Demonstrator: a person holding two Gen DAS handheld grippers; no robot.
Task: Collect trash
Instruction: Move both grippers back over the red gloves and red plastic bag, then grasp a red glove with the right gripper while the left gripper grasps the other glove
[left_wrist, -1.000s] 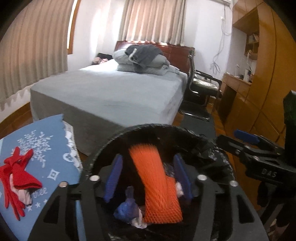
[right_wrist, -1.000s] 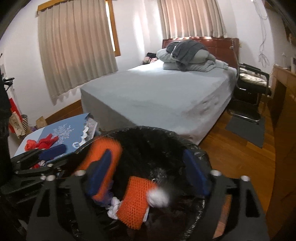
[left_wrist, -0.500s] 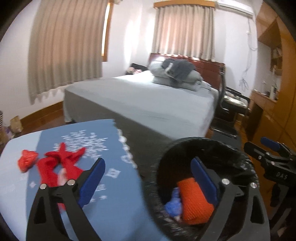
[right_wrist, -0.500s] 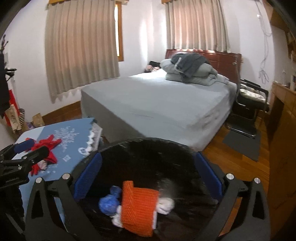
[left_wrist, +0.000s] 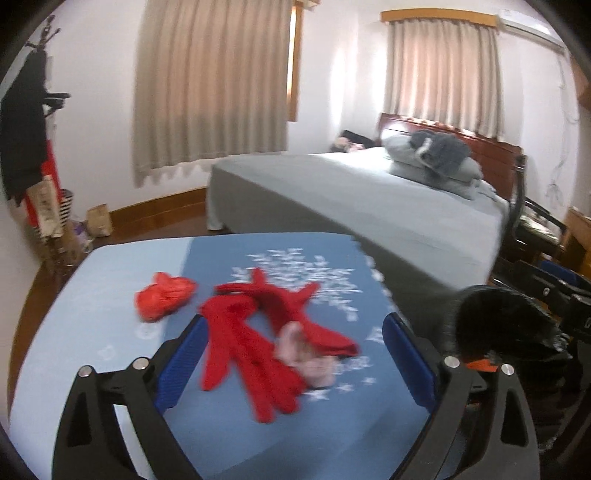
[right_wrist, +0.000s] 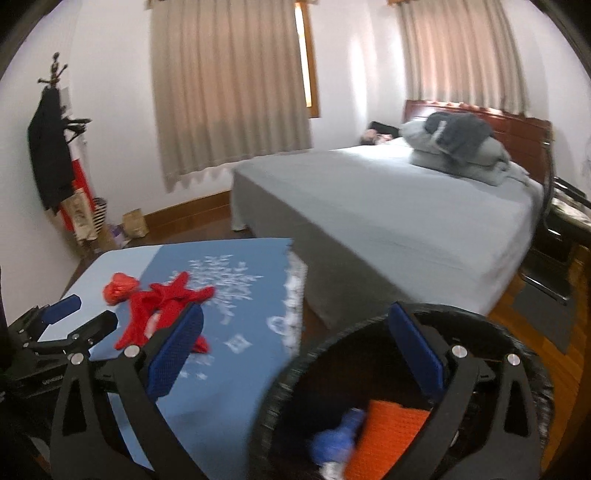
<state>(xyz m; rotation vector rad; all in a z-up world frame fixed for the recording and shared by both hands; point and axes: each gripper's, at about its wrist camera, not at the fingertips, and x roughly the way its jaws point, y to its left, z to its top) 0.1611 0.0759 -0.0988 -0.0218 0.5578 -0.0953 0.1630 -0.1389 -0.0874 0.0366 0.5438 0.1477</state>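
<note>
My left gripper (left_wrist: 291, 354) is open and empty, above a red netting strip (left_wrist: 251, 350) with a pink scrap (left_wrist: 306, 354) on the blue table (left_wrist: 221, 435). A crumpled red wad (left_wrist: 162, 299) lies to the left of the strip. My right gripper (right_wrist: 295, 350) is open and empty, over the black-lined trash bin (right_wrist: 317, 350), which holds an orange net sleeve (right_wrist: 388, 435) and a blue wad (right_wrist: 340, 439). The bin (left_wrist: 495, 321) also shows at the right in the left wrist view. The right wrist view shows the red strip (right_wrist: 162, 306), the red wad (right_wrist: 120, 288) and the left gripper (right_wrist: 74, 314).
A grey bed (left_wrist: 369, 206) with folded bedding (left_wrist: 436, 162) stands behind the table. A black chair (right_wrist: 561, 236) is at the right. A coat stand (right_wrist: 51, 155) and bags (left_wrist: 99, 221) are by the left wall. The floor is wood.
Both grippers have swung left, away from the bin. The left one now sits over the red trash on the table; the right one hangs over the bin's left rim. Both stay open.
</note>
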